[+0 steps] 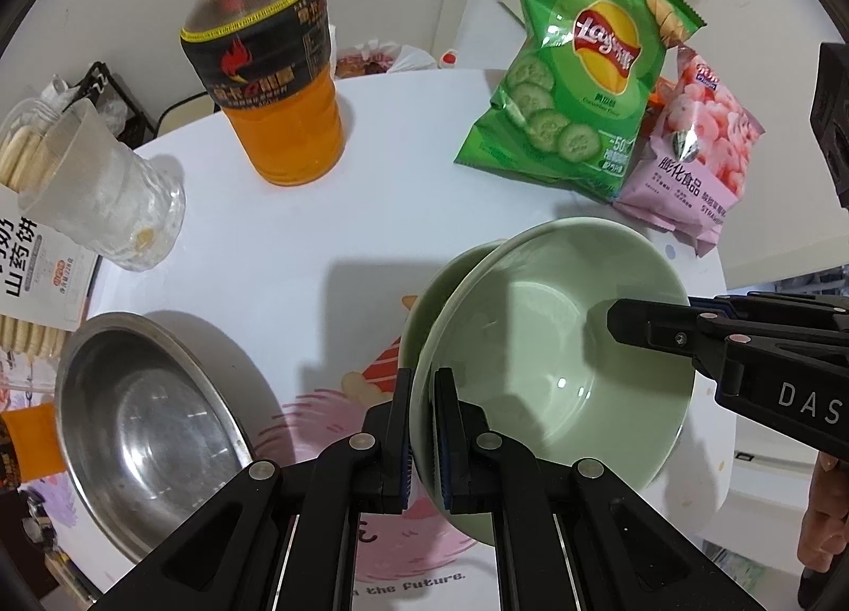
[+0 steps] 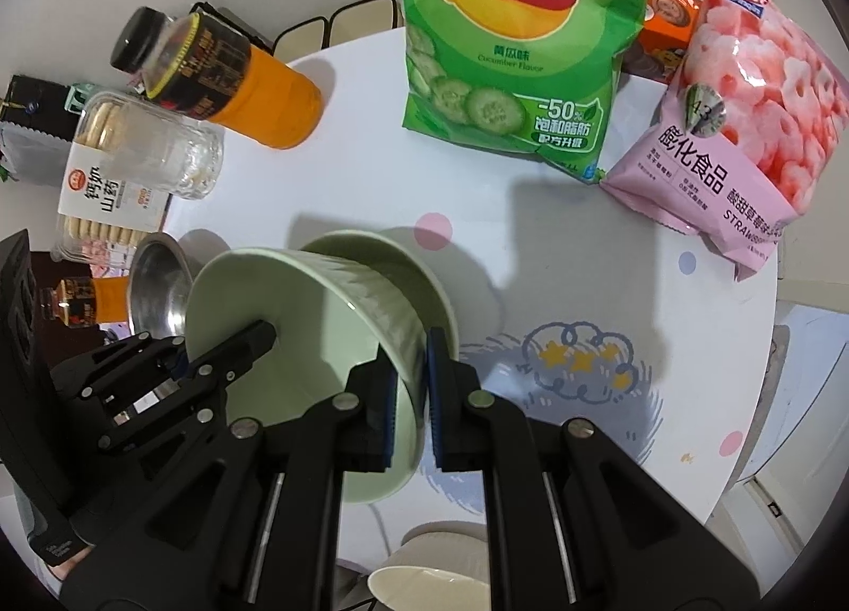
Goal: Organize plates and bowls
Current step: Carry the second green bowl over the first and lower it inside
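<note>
Gripping one pale green bowl [image 1: 552,361] from two sides, both grippers are closed on its rim: the left gripper [image 1: 423,430] pinches the wall at the near-left edge, one jaw inside and one outside, and the right gripper [image 2: 408,398] clamps the opposite edge in the same manner. The bowl hangs tilted between them, its mouth turned toward the left gripper's camera, and it sits partly inside a second green bowl [image 1: 451,287] that rests on the white surface [image 1: 318,218] just behind and beneath it.

The relation that matters is that nesting. The held bowl's foot points down and away into the lower bowl, so the coming move looks like a matter of levelling the rim and letting the two bowls seat together. Neither hand is nearer; they share the load across the bowl's width.

A steel bowl [image 1: 154,425] sits apart to the left, and a cream bowl [image 2: 424,590] shows at the lower edge of the right view. The orange drink bottle [image 1: 276,80] and crisp bag [image 1: 578,80] stand well clear.
</note>
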Tool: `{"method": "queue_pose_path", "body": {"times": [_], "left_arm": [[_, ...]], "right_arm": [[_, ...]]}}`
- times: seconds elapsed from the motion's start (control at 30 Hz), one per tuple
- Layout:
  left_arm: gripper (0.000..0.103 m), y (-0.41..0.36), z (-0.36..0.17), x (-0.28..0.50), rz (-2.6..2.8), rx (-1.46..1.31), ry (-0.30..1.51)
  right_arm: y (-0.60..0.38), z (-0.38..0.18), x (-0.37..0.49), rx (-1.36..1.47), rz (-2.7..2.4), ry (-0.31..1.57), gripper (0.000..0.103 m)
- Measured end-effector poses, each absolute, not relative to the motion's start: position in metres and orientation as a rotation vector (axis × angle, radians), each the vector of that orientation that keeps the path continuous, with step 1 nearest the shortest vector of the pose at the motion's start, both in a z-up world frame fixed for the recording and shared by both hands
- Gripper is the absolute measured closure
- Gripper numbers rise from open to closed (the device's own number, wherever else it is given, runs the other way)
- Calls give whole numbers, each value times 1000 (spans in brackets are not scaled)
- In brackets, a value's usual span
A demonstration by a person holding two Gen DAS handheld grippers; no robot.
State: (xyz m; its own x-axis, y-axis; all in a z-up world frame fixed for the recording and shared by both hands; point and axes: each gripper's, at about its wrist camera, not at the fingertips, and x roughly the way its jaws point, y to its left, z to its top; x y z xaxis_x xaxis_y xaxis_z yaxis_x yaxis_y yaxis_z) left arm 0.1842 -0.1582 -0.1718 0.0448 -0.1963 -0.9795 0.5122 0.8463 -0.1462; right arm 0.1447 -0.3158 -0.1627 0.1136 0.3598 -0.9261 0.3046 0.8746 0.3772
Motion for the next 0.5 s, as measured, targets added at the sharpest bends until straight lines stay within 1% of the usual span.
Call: {"method": "queue_pose_path", "body": {"times": [0.27,0.5], "left_arm": [[97,-163,-174,183,-536,306,1404],[96,-168,-176,185,-516,338,1374]], "right_arm": [[-315,-178,148,570,43,1501,91],[-316,-177,149,571,35,1498,91]]}}
